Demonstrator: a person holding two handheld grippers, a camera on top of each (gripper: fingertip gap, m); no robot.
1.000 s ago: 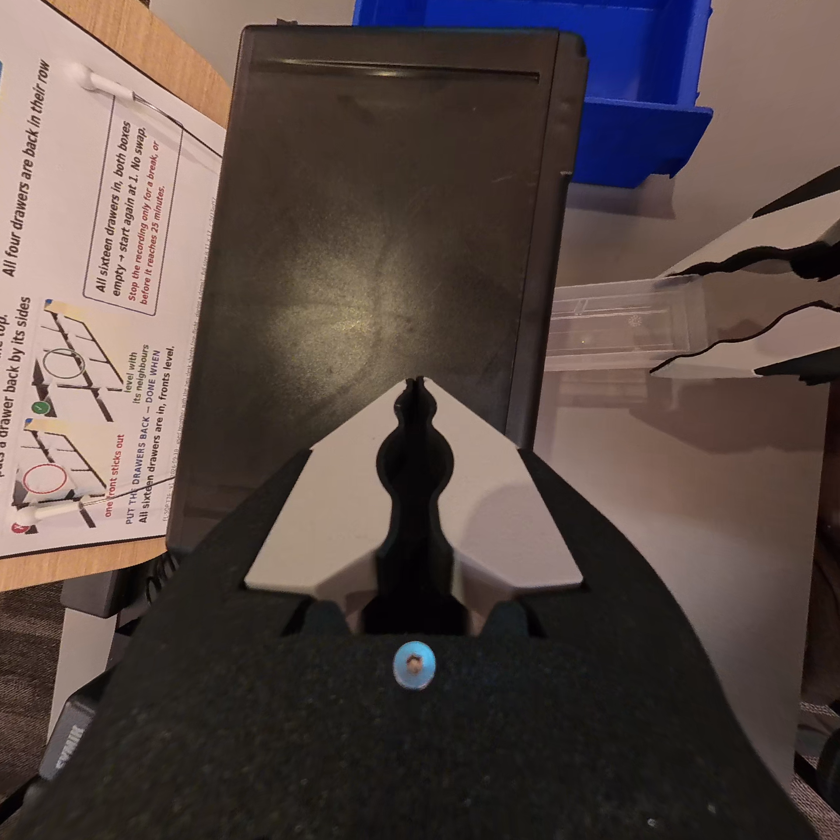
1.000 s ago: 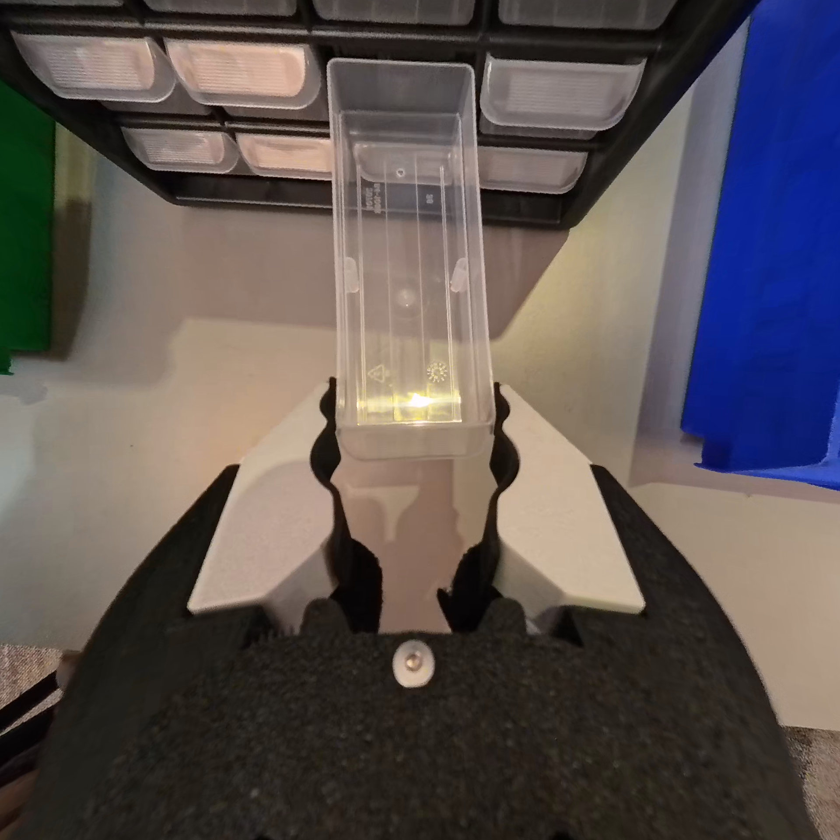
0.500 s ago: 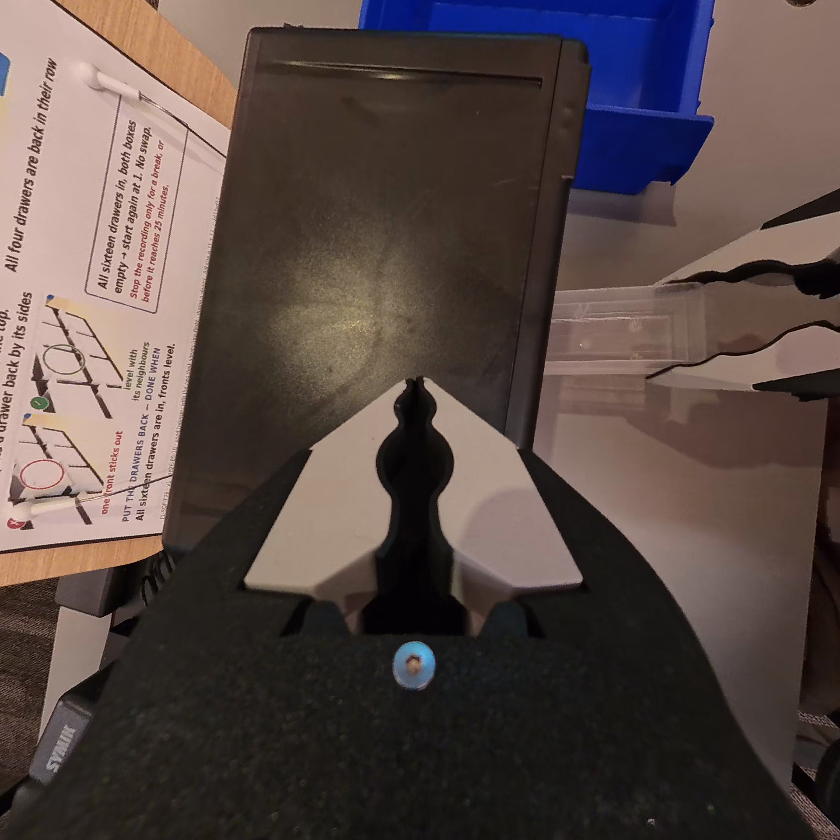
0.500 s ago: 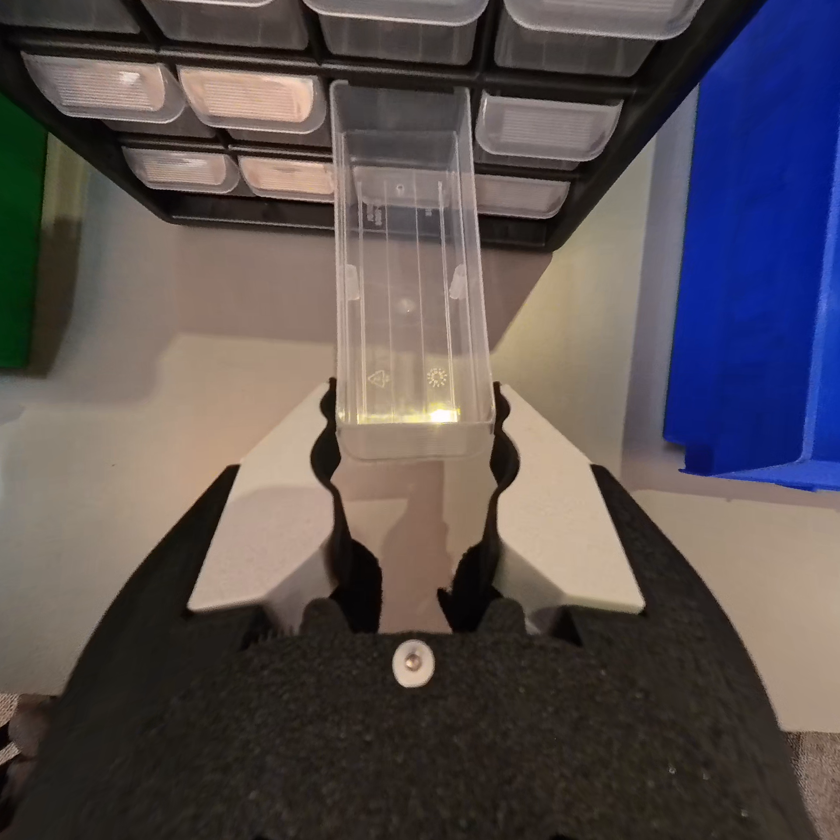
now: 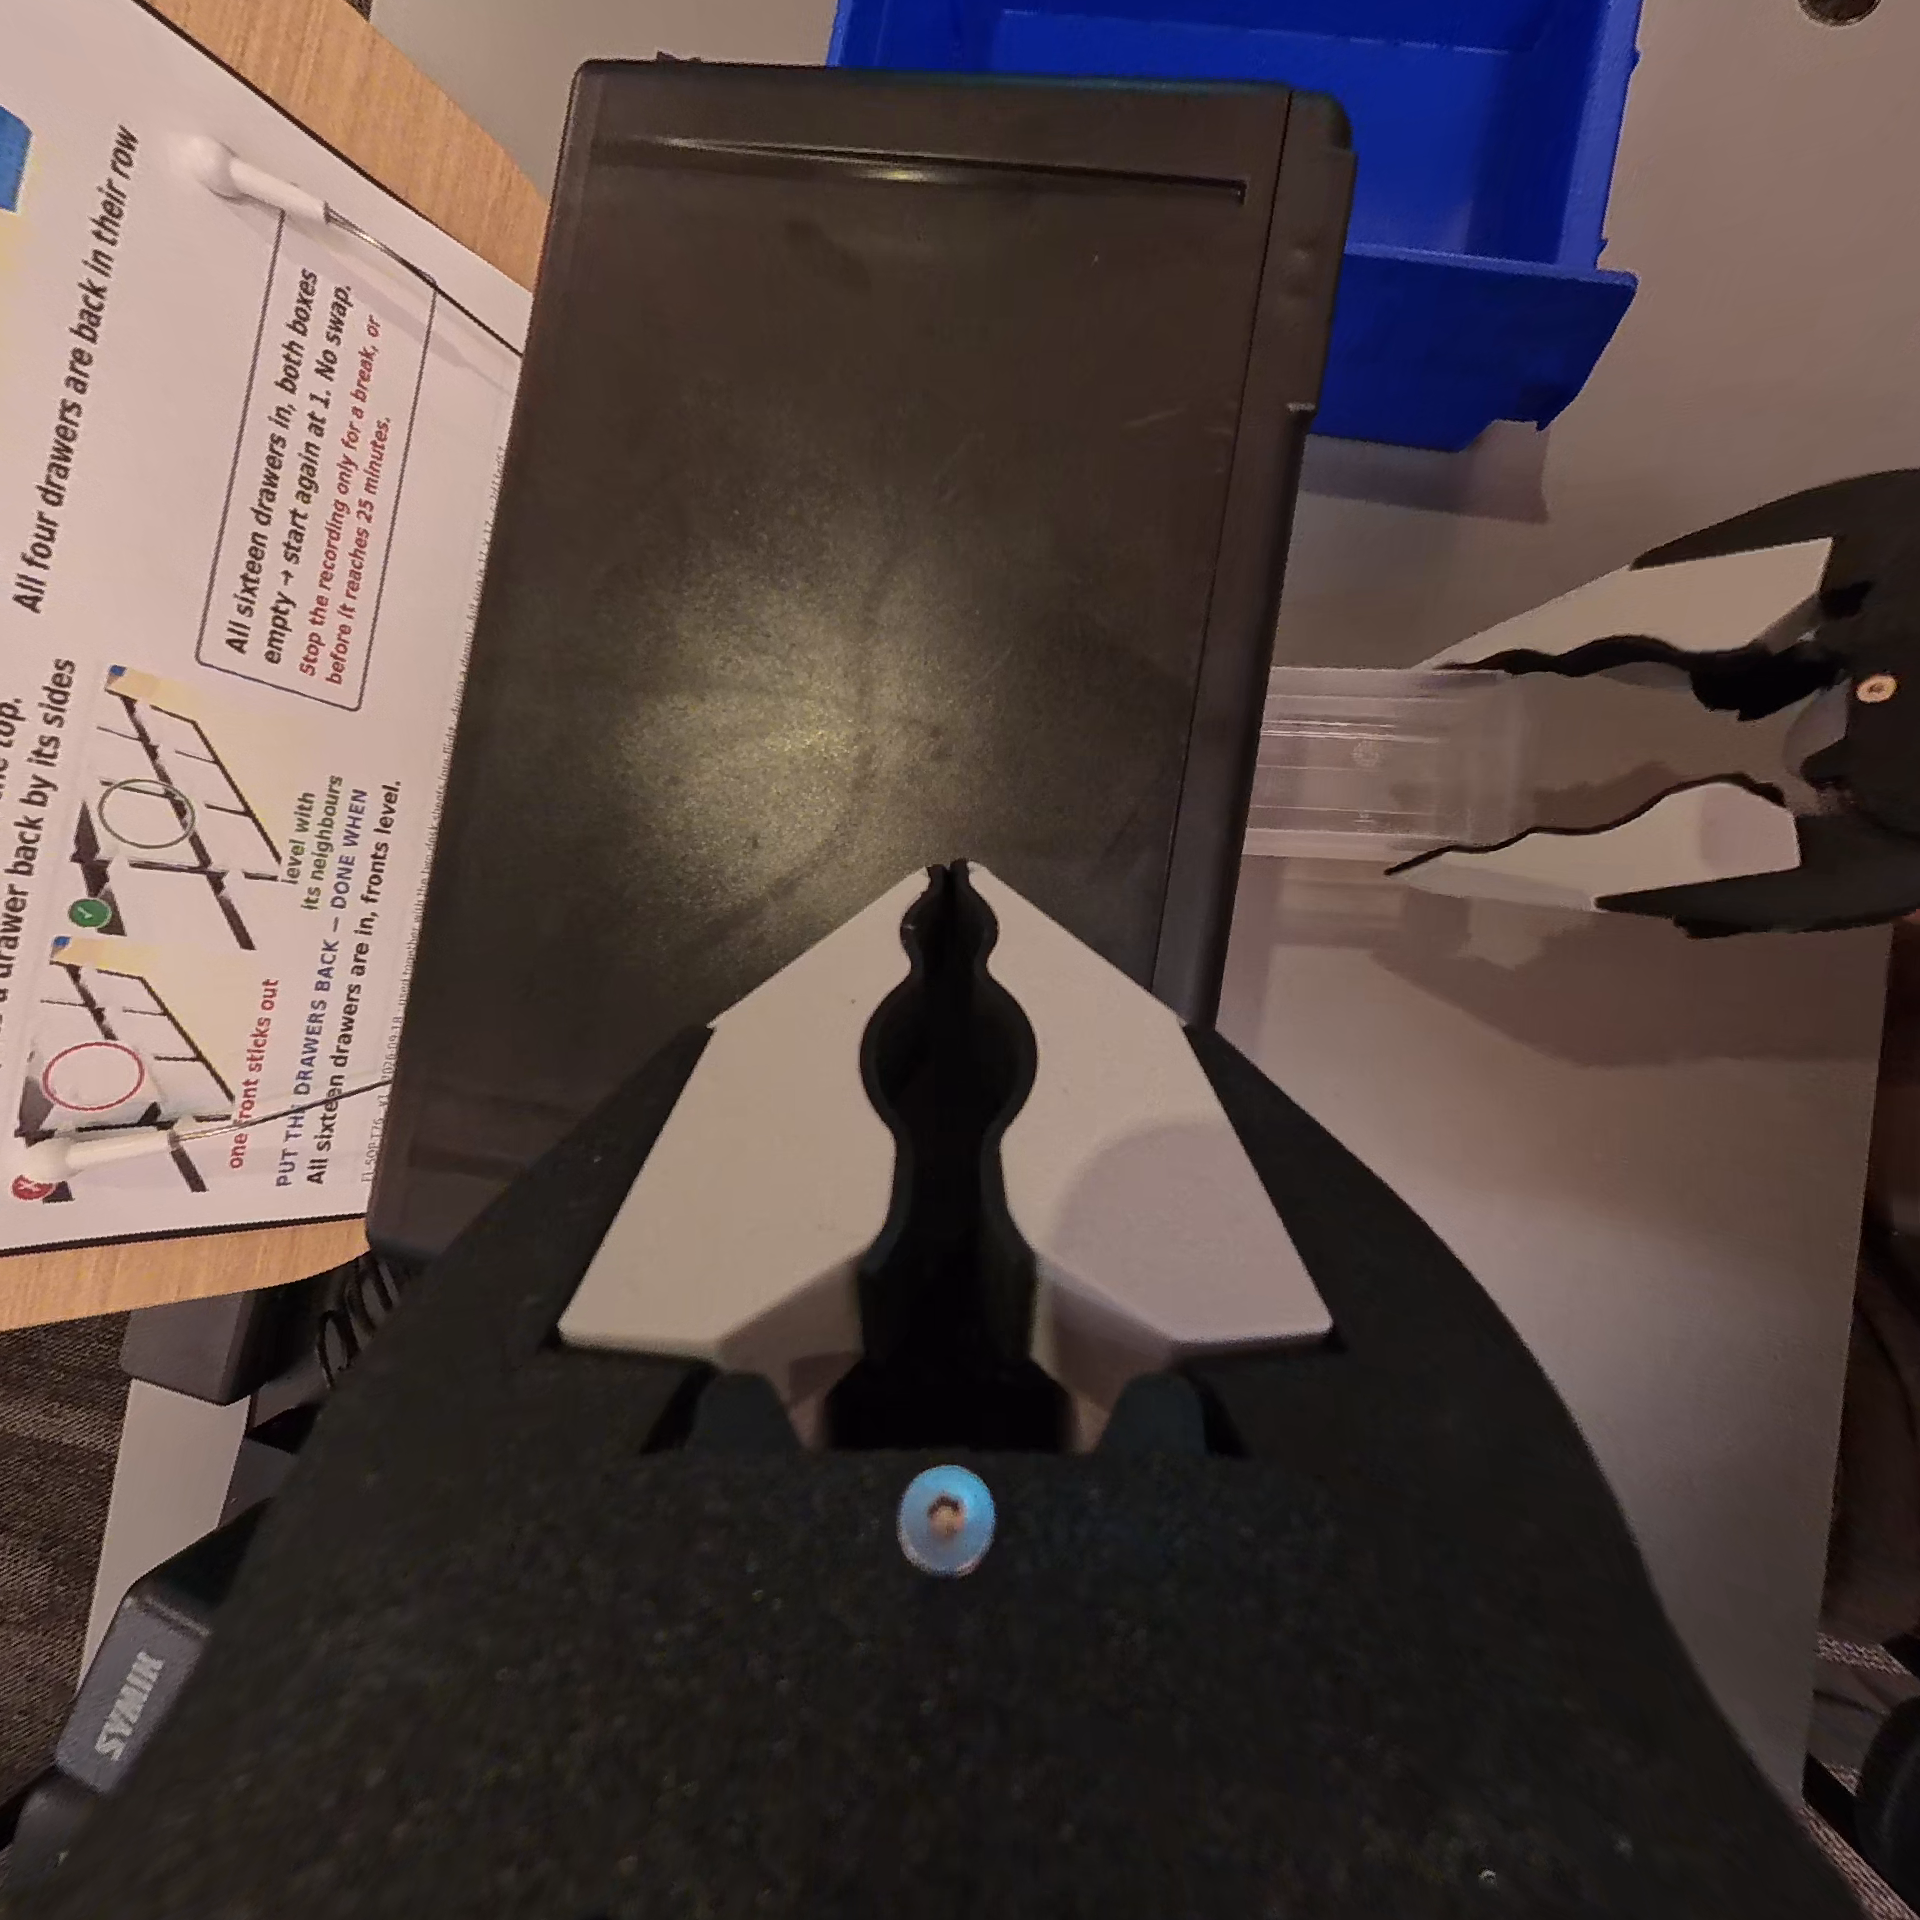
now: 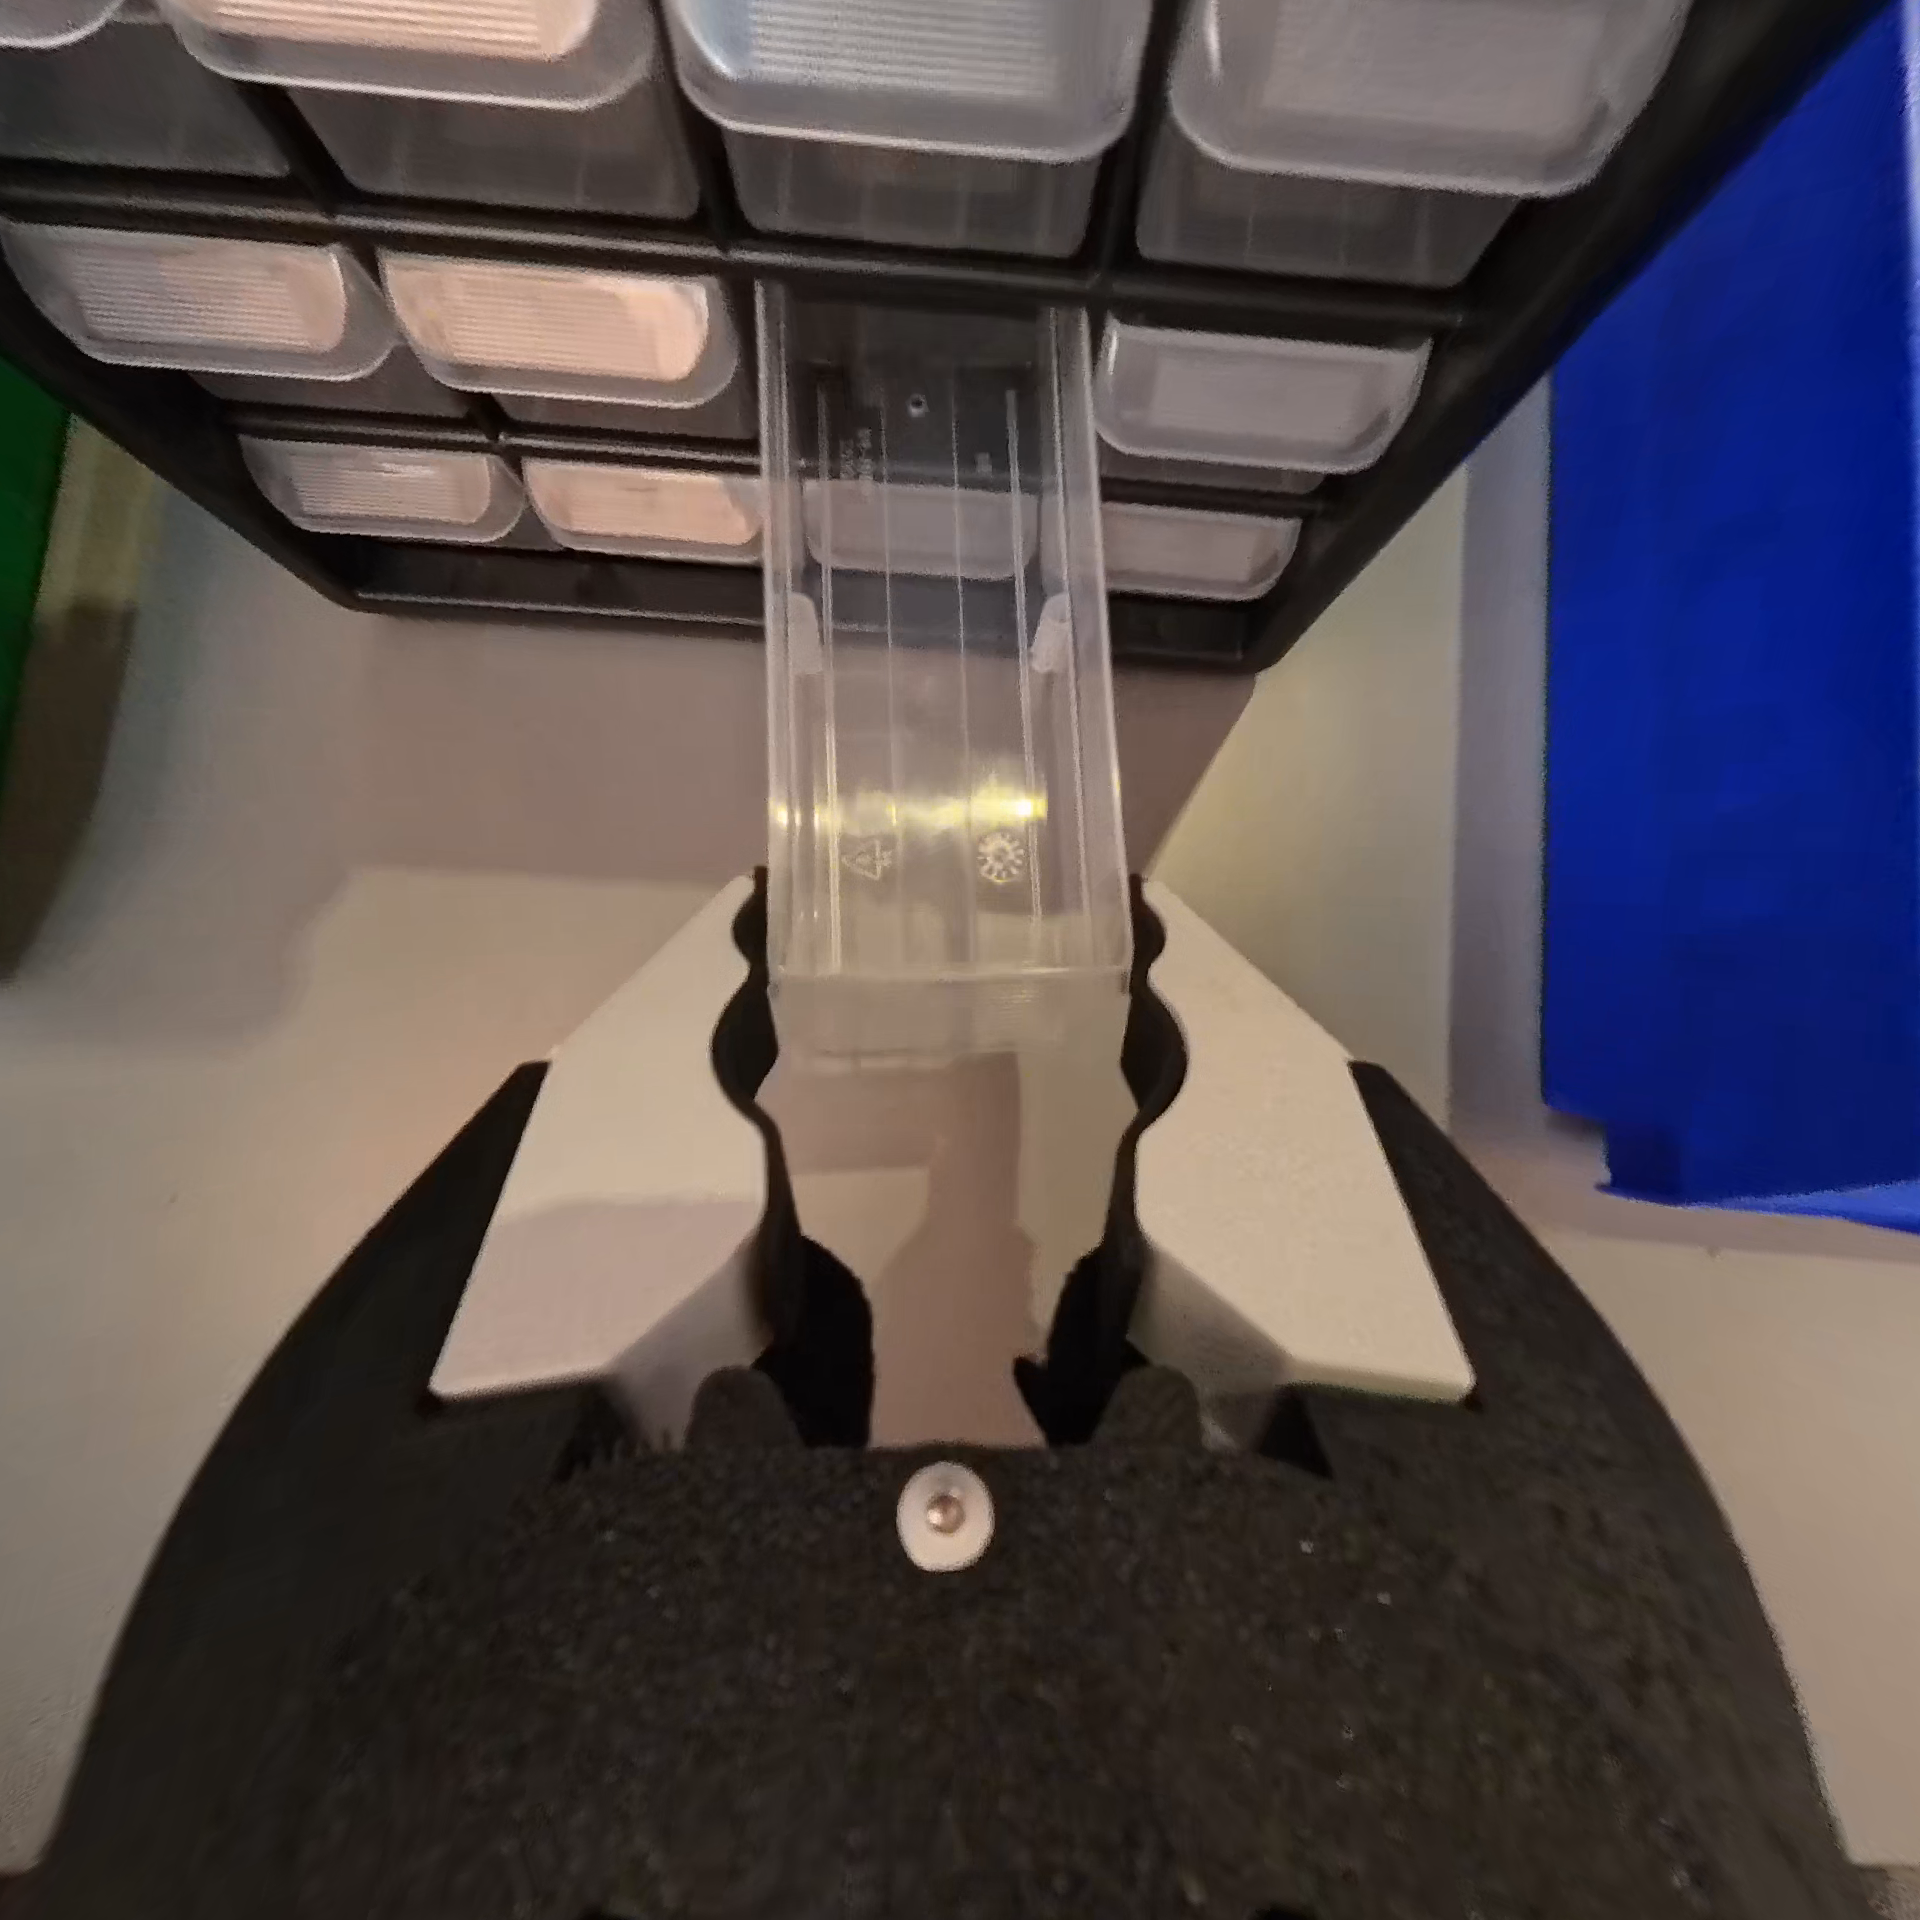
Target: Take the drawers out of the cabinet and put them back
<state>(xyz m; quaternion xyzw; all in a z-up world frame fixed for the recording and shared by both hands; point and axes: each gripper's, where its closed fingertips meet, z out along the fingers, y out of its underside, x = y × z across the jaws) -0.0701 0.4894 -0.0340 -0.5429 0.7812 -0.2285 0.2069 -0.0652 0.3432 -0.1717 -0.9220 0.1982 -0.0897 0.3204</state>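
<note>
Right wrist view: right gripper [image 6: 945, 935] level, clamped on clear drawer [image 6: 940, 675], far end at 12 o'clock entering cabinet [image 6: 914, 265] slot. Left gripper [image 5: 948, 873] closed empty over cabinet top [image 5: 883, 582].

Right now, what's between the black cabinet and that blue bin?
In the right wrist view, only bare pale tabletop separates the cabinet from the blue bin.

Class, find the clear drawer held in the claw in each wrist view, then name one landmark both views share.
Left wrist view: the clear drawer is at mid-right, sticking out sideways from the cabinet's front.
Right wrist view: the drawer is at centre, its far end in the cabinet.
Shared landmark: the blue bin.
</note>
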